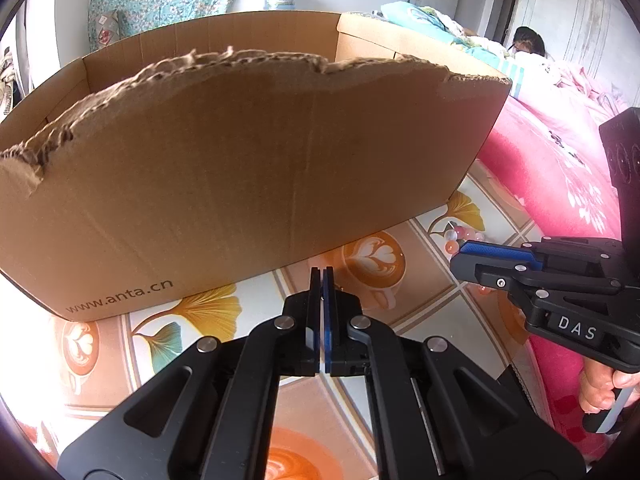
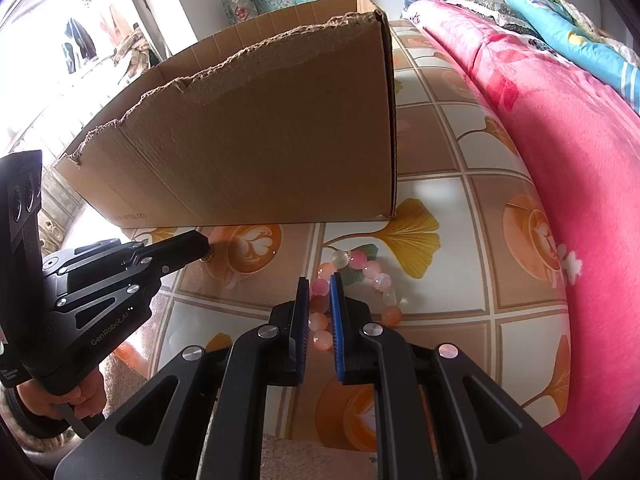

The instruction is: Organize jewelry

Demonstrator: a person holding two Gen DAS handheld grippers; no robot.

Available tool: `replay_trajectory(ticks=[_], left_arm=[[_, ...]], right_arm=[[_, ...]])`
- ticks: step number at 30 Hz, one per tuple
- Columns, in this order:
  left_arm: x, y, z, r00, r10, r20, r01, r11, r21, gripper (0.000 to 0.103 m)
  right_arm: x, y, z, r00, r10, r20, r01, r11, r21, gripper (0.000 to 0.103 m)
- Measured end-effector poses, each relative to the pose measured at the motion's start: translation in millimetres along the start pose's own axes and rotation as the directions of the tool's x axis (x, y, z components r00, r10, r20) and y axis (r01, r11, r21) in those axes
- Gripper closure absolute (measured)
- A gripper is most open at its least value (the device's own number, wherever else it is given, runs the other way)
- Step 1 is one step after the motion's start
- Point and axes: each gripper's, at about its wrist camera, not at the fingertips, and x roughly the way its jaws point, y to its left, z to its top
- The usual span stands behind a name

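A bracelet [image 2: 382,280] of pink, orange and pale beads lies on the patterned tabletop [image 2: 440,184]. My right gripper [image 2: 319,280] has its blue pads closed on the bracelet's left side, with beads showing in the narrow gap. In the left wrist view the same bracelet [image 1: 460,235] shows just past the right gripper [image 1: 456,254]. My left gripper [image 1: 322,274] is shut, tips down at the tabletop in front of the box. In the right wrist view a small gold piece [image 2: 208,258] sits right at the left gripper [image 2: 207,250]; its kind is too small to tell.
A large open cardboard box [image 1: 240,160] with a torn front rim stands just behind both grippers. A pink blanket [image 2: 560,140] borders the table on the right. A person [image 1: 528,42] sits far back. A hand [image 1: 600,392] holds the right gripper's handle.
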Motion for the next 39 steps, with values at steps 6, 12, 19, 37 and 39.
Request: replay_trajectory(ticks=[6,12,19,37,39], left_arm=[[-10,7,-4,0.999,-0.037,0.010,0.037,0.999,-0.007,0.103],[-17,8,-7,0.999,-0.051,-0.004,0.051,0.999,0.001,0.103],[-12,7,-6,0.996,-0.081,-0.024,0.081,0.996,-0.030,0.076],[-9,-8,-6,0.999,0.032,0.007,-0.032,0.999,0.026,0.093],[-9,-11,-6,0.999,0.053,0.007,-0.053,0.997,0.055,0.093]], right_arm=[[0,1,0,1.000,-0.003,-0.003,0.003,1.000,-0.002,0.092],[1,0,1,1.000,-0.005,-0.005,0.005,1.000,-0.003,0.092],[1,0,1,1.000,-0.005,-0.006,0.005,1.000,-0.003,0.092],[1,-4,0,1.000,0.007,-0.002,-0.007,1.000,0.014,0.092],[1,-4,0,1.000,0.007,-0.002,-0.007,1.000,0.014,0.092]])
